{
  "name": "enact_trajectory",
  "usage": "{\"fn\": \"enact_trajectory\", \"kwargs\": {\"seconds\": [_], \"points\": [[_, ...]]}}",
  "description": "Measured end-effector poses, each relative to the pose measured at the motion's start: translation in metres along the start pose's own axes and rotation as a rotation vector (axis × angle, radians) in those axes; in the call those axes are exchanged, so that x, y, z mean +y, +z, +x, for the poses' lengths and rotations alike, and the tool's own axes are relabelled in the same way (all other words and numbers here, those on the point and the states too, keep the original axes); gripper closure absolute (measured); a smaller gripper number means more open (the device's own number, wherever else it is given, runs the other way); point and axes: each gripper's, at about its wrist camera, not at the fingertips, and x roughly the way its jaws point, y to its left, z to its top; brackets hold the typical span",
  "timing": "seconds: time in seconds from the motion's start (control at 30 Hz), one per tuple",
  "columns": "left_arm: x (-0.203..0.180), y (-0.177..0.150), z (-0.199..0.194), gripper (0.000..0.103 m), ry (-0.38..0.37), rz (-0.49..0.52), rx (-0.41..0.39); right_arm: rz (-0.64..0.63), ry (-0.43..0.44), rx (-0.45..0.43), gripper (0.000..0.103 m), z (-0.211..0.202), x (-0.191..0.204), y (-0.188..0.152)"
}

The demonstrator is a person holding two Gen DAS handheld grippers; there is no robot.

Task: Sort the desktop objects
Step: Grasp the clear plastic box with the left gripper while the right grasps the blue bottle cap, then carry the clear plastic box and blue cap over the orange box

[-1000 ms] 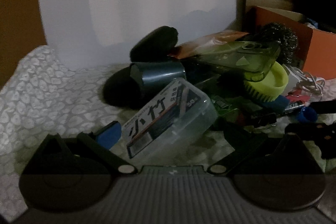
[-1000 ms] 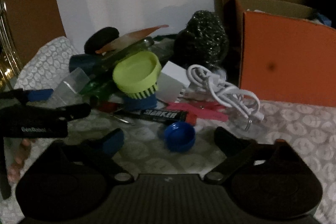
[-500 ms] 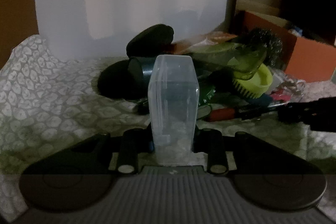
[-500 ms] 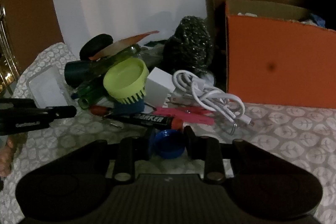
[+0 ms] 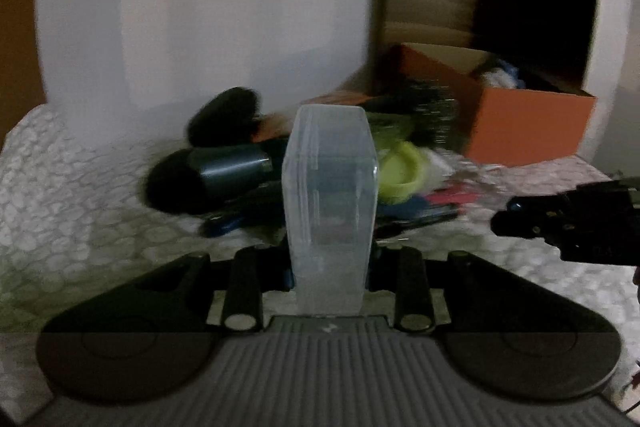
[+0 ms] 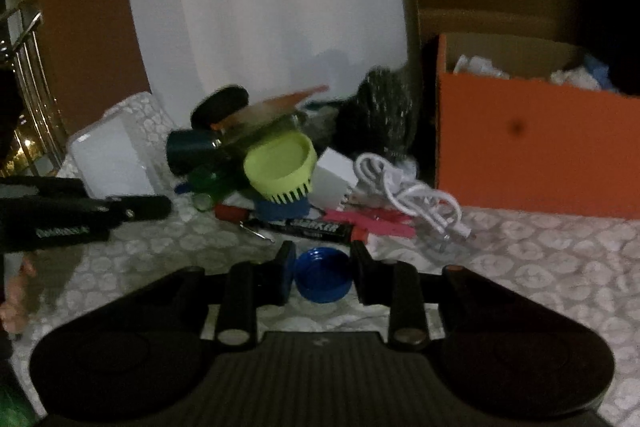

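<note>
Left gripper (image 5: 330,273) clamps 1 clear plastic rectangular box (image 5: 330,195) upright; right gripper (image 6: 322,275) pinches 1 round blue plastic bottle cap (image 6: 323,275).

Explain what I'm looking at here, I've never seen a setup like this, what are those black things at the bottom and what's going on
These are no robot arms. A person holds a black two-finger gripper in each hand, and a wide-angle camera on each looks forward along its fingers, so the black shapes at the bottom are the tools themselves.

In the left tool's picture, the left gripper is shut on a clear plastic rectangular case, which stands upright between its fingers.

In the right tool's picture, the right gripper is shut on a small round blue bottle cap.

Ahead, on a patterned white cloth, lies a jumble: a lime-green round brush, a coiled white cable, a black marker and a pink clip. An open orange cardboard box stands at the right.
</note>
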Motion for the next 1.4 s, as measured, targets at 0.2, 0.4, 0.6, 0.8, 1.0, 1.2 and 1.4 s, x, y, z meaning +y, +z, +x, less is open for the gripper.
{"fn": "enact_trajectory", "kwargs": {"seconds": [0.2,0.4,0.6,0.8,1.0,1.2,1.4], "points": [[-0.037,0.011,0.0,0.073,-0.082,0.074,-0.02,-0.018,-0.048,-0.056,0.075,-0.042,-0.005,0.008],[-0.081,0.035,0.009,0.073,-0.17,0.146,-0.061,-0.009,-0.13,-0.14,0.075,-0.078,-0.03,0.023],[-0.118,0.064,0.018,0.073,-0.21,0.216,-0.125,0.011,-0.203,-0.222,0.075,-0.1,-0.06,0.039],[-0.145,0.09,0.03,0.073,-0.219,0.256,-0.165,0.028,-0.239,-0.257,0.075,-0.108,-0.084,0.052],[-0.159,0.116,0.058,0.073,-0.162,0.272,-0.177,0.024,-0.263,-0.278,0.075,-0.1,-0.105,0.07],[-0.166,0.136,0.096,0.073,-0.06,0.275,-0.182,0.048,-0.278,-0.285,0.075,-0.082,-0.134,0.096],[-0.169,0.152,0.125,0.073,0.043,0.254,-0.195,0.063,-0.312,-0.278,0.075,-0.059,-0.159,0.117]]}}
